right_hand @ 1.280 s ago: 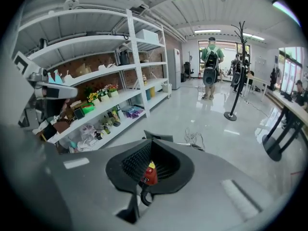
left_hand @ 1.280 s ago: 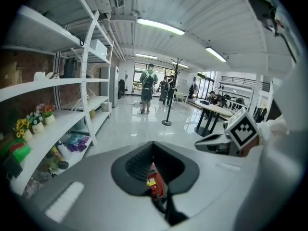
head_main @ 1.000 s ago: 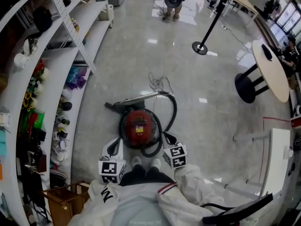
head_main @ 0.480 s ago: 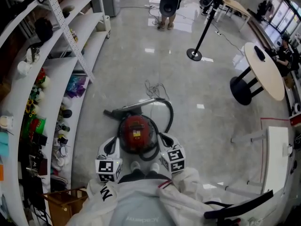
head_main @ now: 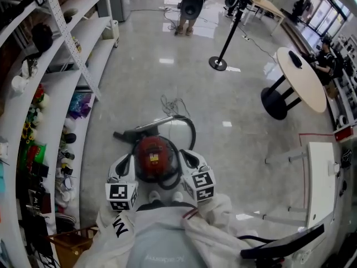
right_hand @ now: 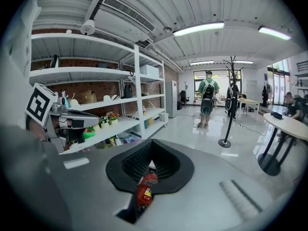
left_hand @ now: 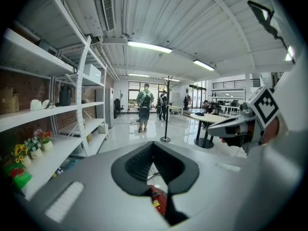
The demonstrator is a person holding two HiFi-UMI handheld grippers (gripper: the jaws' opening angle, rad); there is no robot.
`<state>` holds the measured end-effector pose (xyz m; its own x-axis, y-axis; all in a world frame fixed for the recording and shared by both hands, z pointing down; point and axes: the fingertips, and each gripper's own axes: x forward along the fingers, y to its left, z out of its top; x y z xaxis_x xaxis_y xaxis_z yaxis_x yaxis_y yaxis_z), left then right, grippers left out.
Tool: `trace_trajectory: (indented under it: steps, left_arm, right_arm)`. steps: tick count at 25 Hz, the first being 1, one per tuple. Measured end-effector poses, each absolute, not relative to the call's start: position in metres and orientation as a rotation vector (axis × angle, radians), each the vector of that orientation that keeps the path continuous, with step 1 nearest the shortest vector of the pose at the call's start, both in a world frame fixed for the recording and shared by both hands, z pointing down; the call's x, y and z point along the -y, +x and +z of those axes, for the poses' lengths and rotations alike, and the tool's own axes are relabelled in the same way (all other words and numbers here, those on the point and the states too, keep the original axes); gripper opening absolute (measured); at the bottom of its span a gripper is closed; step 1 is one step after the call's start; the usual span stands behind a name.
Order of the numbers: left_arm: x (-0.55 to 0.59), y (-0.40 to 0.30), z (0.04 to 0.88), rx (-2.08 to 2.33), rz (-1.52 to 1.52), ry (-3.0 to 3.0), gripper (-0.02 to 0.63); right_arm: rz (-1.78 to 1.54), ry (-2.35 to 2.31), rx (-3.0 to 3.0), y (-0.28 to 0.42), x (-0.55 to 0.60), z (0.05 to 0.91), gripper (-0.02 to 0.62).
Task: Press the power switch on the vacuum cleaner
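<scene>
A red, round vacuum cleaner [head_main: 153, 156] lies on the grey floor in front of the person's feet, its black hose [head_main: 191, 132] looping round the right side and its wand [head_main: 150, 126] lying behind. My left gripper [head_main: 125, 165] hangs just left of the body, and my right gripper [head_main: 188, 158] just right of it; neither touches it. In the left gripper view the jaws of the left gripper [left_hand: 154, 170] stand together, with the vacuum [left_hand: 158, 199] showing red through the slit. The right gripper [right_hand: 149, 166] looks the same, with the vacuum [right_hand: 143, 191] below. No switch can be made out.
White shelves [head_main: 50, 94] full of small items run along the left. A loose cable [head_main: 170, 102] lies behind the vacuum. A pole stand [head_main: 217, 63], a round table [head_main: 301, 77] and a white bench [head_main: 321, 177] stand to the right. A person with a backpack [head_main: 189, 4] is far off.
The head view has swung, so the room slides down and left in the picture. Both grippers keep their places on either side of the vacuum, a little closer to it.
</scene>
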<state>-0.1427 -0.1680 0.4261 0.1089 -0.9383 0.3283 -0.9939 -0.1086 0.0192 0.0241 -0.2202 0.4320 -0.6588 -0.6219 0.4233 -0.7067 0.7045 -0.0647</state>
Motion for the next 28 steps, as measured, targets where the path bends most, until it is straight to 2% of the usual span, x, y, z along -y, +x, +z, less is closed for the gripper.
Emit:
trace_trajectory:
  steps: [15, 28]
  left_arm:
    - [0.163, -0.155, 0.434, 1.881, 0.323, 2.183, 0.0]
    - [0.136, -0.135, 0.439, 1.904, 0.357, 2.148, 0.0]
  right_arm:
    - [0.292, 1.084, 2.508, 0.009, 0.205, 0.423, 0.0]
    - [0.309, 1.034, 2.53, 0.025, 0.183, 0.426, 0.0]
